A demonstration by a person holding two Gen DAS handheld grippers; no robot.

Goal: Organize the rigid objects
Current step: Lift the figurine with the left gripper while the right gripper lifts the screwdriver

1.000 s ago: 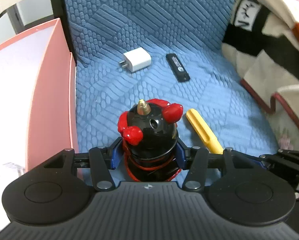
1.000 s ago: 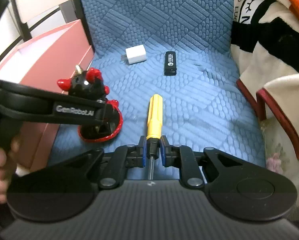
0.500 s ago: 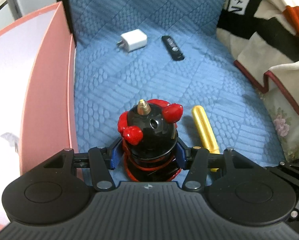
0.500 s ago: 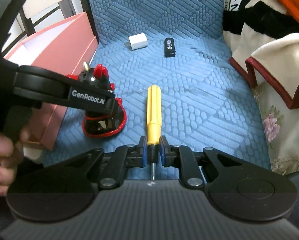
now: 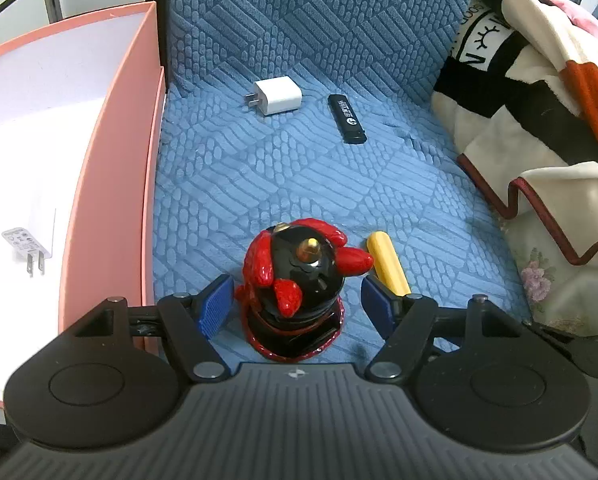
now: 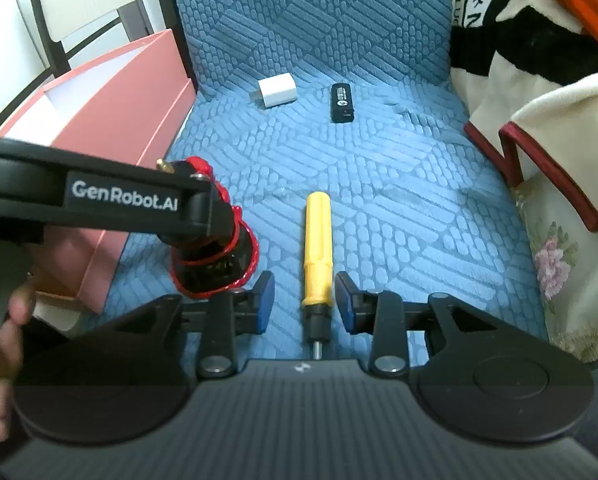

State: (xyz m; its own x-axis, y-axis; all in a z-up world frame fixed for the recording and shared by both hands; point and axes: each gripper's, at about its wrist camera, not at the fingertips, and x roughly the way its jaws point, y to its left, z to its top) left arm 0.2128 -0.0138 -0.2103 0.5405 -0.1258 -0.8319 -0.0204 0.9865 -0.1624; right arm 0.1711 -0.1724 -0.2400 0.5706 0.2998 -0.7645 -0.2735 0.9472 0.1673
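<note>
A black and red figurine (image 5: 295, 288) stands on the blue cushion between the pads of my left gripper (image 5: 295, 304), which is open with gaps on both sides. It also shows in the right wrist view (image 6: 215, 256), partly behind the left gripper's body. A yellow-handled screwdriver (image 6: 318, 256) lies on the cushion between the open pads of my right gripper (image 6: 305, 304), untouched. Its handle tip shows in the left wrist view (image 5: 387, 264).
A pink box (image 5: 111, 168) stands at the left with a white plug (image 5: 27, 248) inside. A white charger (image 5: 277, 95) and a black stick (image 5: 347, 118) lie at the cushion's back. A striped blanket (image 5: 539, 80) fills the right side.
Both grippers have opened. The left let go of the figurine, the right let go of the screwdriver, and both things now rest on the cushion.
</note>
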